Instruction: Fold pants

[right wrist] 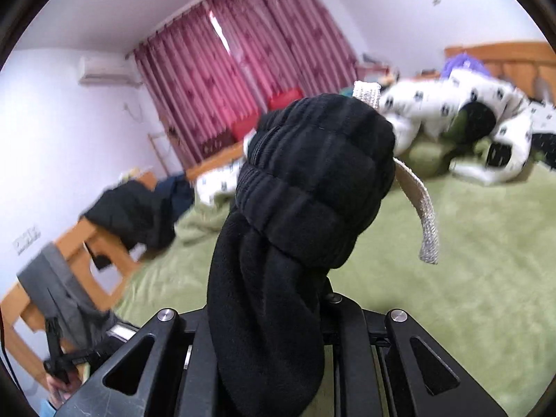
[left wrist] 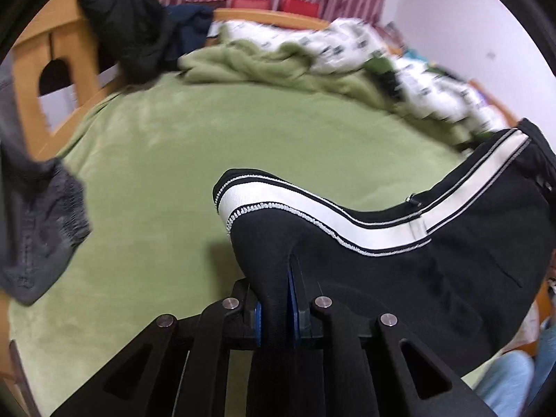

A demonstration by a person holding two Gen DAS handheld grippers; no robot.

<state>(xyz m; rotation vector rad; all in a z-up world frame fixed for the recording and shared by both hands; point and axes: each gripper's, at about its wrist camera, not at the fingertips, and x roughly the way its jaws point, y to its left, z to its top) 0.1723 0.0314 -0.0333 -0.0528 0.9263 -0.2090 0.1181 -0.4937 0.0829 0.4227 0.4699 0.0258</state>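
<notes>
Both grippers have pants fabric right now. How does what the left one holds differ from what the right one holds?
The left gripper pinches a thin fold of the black pants near the white side stripe, jaws visibly shut on it. The right gripper carries a thick bunched wad of ribbed waistband with a grey drawstring dangling; its jaws are hidden. Both hold black fabric above the green blanket.

You have soft, matt black knit cloth in the pants [left wrist: 434, 271], with a smooth white woven stripe [left wrist: 347, 219] edged in pale stitching. Their waistband [right wrist: 312, 173] is ribbed elastic, and a flat, coarse-woven grey drawstring [right wrist: 425, 222] hangs from it. Your left gripper [left wrist: 274, 316] is matt black plastic with brushed metal pins and blue rubbery pads [left wrist: 292, 309]. The bed [left wrist: 173, 173] wears a fuzzy green fleece sheet; its frame [left wrist: 62, 45] on the left is smooth varnished wood.
</notes>
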